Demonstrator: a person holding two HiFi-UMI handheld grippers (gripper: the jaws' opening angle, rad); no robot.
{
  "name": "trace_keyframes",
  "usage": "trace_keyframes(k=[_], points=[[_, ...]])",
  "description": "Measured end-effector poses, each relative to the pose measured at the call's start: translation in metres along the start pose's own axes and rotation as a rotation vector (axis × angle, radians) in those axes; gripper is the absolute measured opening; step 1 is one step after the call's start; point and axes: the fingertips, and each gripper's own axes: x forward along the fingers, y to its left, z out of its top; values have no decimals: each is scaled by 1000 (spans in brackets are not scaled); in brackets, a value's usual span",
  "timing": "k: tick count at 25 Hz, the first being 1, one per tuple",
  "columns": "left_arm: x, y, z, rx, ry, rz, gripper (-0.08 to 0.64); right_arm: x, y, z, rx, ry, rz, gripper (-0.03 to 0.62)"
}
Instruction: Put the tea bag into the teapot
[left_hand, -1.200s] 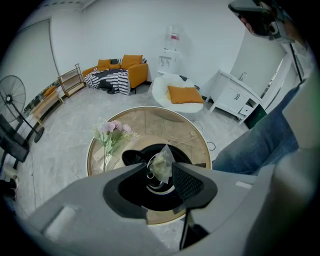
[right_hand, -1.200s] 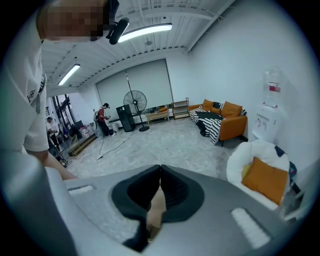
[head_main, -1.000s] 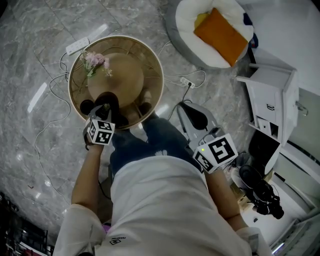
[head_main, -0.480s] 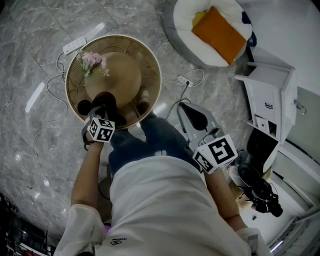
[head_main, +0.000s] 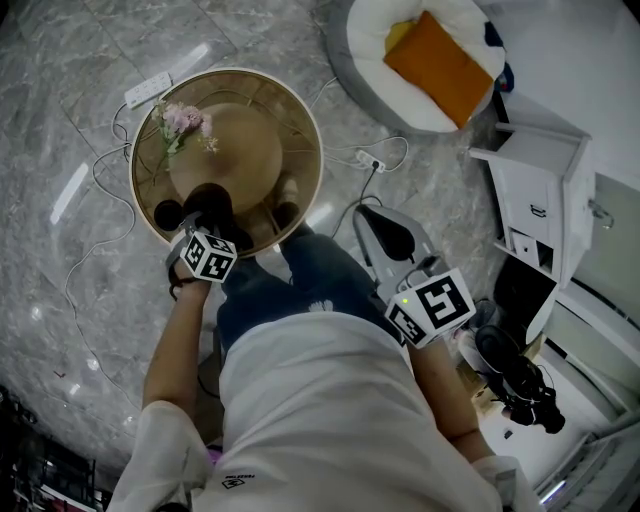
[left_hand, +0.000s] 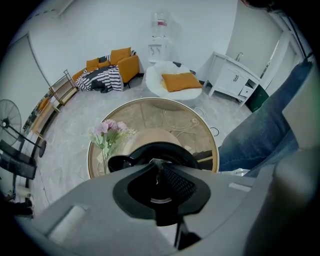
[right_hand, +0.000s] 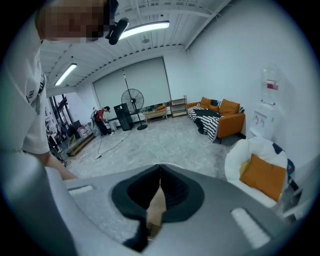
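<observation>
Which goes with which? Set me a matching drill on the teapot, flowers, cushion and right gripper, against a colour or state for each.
1 teapot
2 flowers
3 cushion
4 right gripper

a orange
b shut on a tan paper piece
c black
d pink

Pairs: 1c, 2d, 3a, 4b.

At the round table (head_main: 303, 118), the teapot's (head_main: 207, 200) open mouth is lying clear to you from straight above, a dark cup (head_main: 168, 212) crowding its left and another (head_main: 287, 213) sitting off to its right. The flowers (head_main: 184, 122) are rising just beyond it. Your leg (head_main: 322, 282) is blocking the table's near right rim. Bare floor (head_main: 60, 300) is stretching away on the left, with cables (head_main: 100, 200) trailing across it.
</observation>
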Motion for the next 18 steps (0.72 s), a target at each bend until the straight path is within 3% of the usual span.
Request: trace_keyframes(k=[7,18], points=[[-14,0,0,-54,-31,-18,134,1,0,0,5,-2,8,3],[-25,2,-5,-78,-30,-17,116,0,4,0,2,-7,18,3]])
